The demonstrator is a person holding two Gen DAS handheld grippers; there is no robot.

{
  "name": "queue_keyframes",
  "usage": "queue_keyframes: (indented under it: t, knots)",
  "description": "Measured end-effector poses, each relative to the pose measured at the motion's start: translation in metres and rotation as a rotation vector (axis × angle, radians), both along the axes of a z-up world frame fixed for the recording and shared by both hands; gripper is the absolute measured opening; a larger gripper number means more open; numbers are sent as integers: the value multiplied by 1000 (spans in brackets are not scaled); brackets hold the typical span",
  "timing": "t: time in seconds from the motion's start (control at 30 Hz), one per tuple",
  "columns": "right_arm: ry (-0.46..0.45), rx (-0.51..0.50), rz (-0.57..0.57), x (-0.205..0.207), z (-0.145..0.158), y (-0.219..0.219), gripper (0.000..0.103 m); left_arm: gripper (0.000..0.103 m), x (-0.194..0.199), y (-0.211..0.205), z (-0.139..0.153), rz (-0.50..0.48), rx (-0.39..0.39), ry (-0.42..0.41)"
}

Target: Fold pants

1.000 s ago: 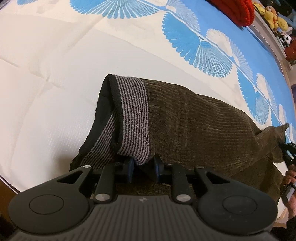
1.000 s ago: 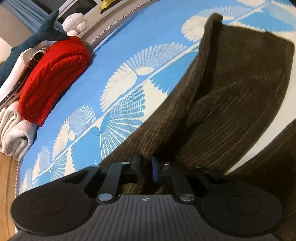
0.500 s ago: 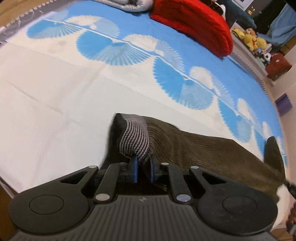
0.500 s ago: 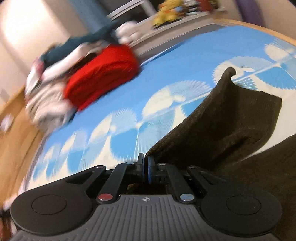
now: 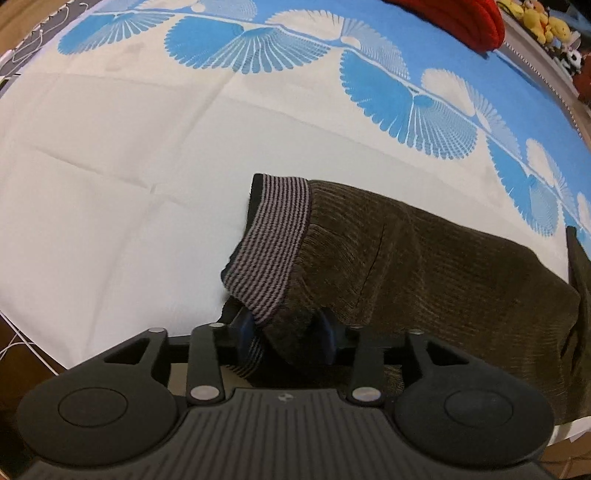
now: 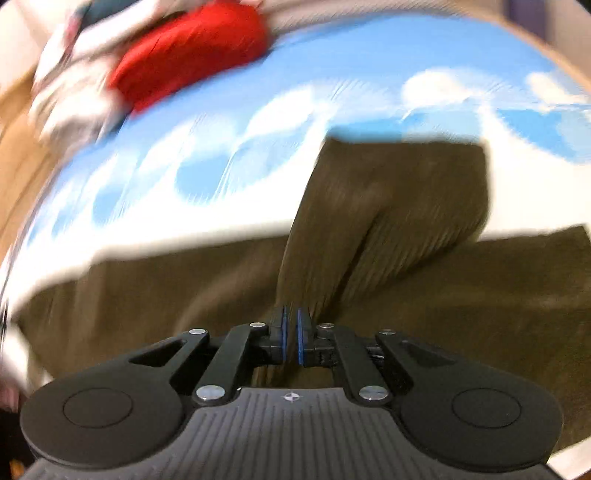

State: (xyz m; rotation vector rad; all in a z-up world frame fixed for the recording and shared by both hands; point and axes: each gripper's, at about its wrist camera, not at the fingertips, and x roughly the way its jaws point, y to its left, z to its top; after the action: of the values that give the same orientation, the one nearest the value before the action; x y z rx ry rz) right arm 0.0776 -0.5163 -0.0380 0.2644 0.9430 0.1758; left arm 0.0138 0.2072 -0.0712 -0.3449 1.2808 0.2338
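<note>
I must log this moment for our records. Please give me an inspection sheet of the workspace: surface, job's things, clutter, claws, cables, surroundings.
Surface: bed sheet, cream with blue fan pattern.
Job's things: brown corduroy pants; striped waistband lifted off the sheet.
Clutter: red knitted item at the far edge; pale laundry beside it, blurred.
Claws: left claw open wide around the waistband corner; right claw shut on a pants fold; right view motion-blurred.
Cables: thin white cord by the left bed edge.
Surroundings: plush toys on a shelf.
</note>
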Motion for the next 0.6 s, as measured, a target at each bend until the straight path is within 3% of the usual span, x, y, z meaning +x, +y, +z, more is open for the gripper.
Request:
queue_keyframes:
  t: [0.07, 0.13, 0.3, 0.47, 0.57, 0.6]
  knots:
    - [-9, -5, -45, 22, -1, 7, 16, 48, 2, -1, -4, -5, 2, 15]
    - [-4, -48, -56, 39, -6, 20, 30, 50, 5, -2, -8, -12, 4, 26]
    - [43, -153, -11, 80, -29, 57, 50, 53, 10, -3, -14, -29, 10, 50]
    - [109, -310, 14, 93, -57, 81, 47, 53, 15, -2, -19, -39, 14, 65]
    - [113, -381, 11, 95, -62, 84, 24, 53, 16, -4, -19, -56, 27, 66]
    - [103, -361, -24, 93, -58, 78, 13, 53, 16, -6, -20, -69, 38, 70]
